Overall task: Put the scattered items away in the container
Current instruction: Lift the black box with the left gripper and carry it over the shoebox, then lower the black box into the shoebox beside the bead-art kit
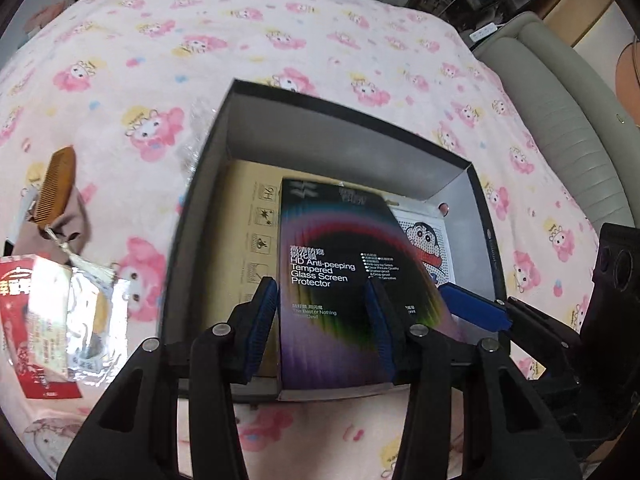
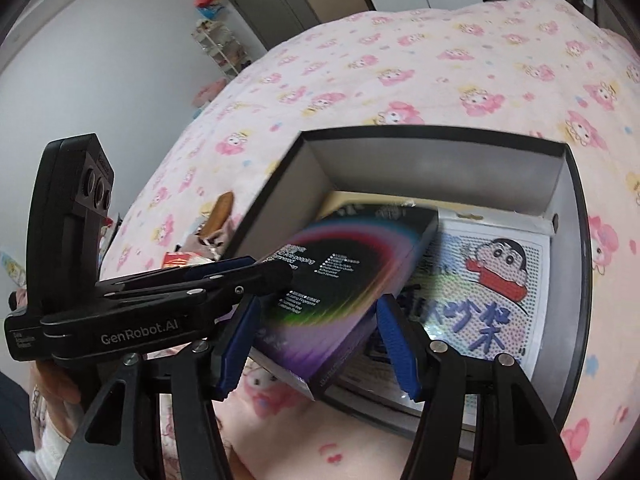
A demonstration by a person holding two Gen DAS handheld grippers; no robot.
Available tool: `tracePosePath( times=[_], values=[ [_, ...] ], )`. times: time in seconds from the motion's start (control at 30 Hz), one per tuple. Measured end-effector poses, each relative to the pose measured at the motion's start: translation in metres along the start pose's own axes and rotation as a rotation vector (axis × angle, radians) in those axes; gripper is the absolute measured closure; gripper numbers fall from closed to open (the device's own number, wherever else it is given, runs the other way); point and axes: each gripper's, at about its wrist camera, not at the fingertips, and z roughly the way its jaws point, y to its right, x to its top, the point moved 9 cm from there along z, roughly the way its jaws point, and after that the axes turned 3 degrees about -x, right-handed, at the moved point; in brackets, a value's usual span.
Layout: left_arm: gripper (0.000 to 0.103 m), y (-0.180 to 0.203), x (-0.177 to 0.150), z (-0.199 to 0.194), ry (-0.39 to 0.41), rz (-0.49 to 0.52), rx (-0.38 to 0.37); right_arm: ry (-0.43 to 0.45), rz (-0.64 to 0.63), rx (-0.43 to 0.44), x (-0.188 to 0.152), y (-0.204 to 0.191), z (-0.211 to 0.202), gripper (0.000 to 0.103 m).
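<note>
Over the near rim of the container [image 1: 344, 120] [image 2: 432, 136], at 6 o'clock in both views, the box [image 1: 332, 240] [image 2: 344, 272] is hanging tilted – its far end is dipping inside, its near end is sticking out above the blanket [image 1: 240, 40]. The right gripper [image 2: 318, 308] is clamping it across its width, 1 blue pad pressing on each long side. The left gripper [image 1: 320, 286] is reaching in from 9 o'clock in the right view, its tips [image 2: 280, 276] meeting the box's left edge. In its own view, 1 finger [image 1: 266, 320] is sitting against that edge and the other is crossing the printed face, so I cannot tell whether it is gripping.

Inside the container, a cartoon sheet [image 2: 500, 280] is lying flat toward 3 o'clock and a tan carton [image 1: 240, 240] toward 9 o'clock, both partly under the box.

Outside – at 9 o'clock in the left view – a comb [image 1: 56, 188] and a red packet [image 1: 32, 320] are lying on the blanket.
</note>
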Motion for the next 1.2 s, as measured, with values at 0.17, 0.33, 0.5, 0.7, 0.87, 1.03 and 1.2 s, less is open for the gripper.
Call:
tracePosePath(
  times=[0.17, 0.33, 0.5, 0.7, 0.87, 1.03, 1.2],
  values=[
    [0.06, 0.001, -0.001, 0.017, -0.033, -0.014, -0.011, -0.026, 0.033, -0.023, -0.001, 0.015, 0.009, 0.047],
    [0.06, -0.003, -0.003, 0.028, -0.062, -0.035, -0.024, -0.05, 0.051, -0.048, -0.004, 0.023, 0.015, 0.048],
    [0.061, -0.012, -0.011, 0.038, -0.093, -0.057, -0.001, -0.111, 0.093, -0.048, -0.013, 0.029, 0.026, 0.05],
    [0.063, -0.022, -0.02, 0.047, -0.142, -0.085, 0.025, -0.18, 0.12, -0.035, -0.023, 0.031, 0.038, 0.055],
    [0.063, -0.027, -0.027, 0.05, -0.158, -0.067, 0.076, -0.177, 0.075, -0.115, -0.026, 0.033, 0.038, 0.056],
    [0.061, -0.021, -0.027, 0.042, -0.133, -0.006, 0.136, -0.105, 0.059, -0.217, -0.017, 0.047, 0.023, 0.056],
    [0.061, -0.003, -0.009, 0.022, 0.029, 0.079, 0.216, 0.076, 0.015, -0.422, 0.004, 0.062, -0.014, 0.055]
  ],
)
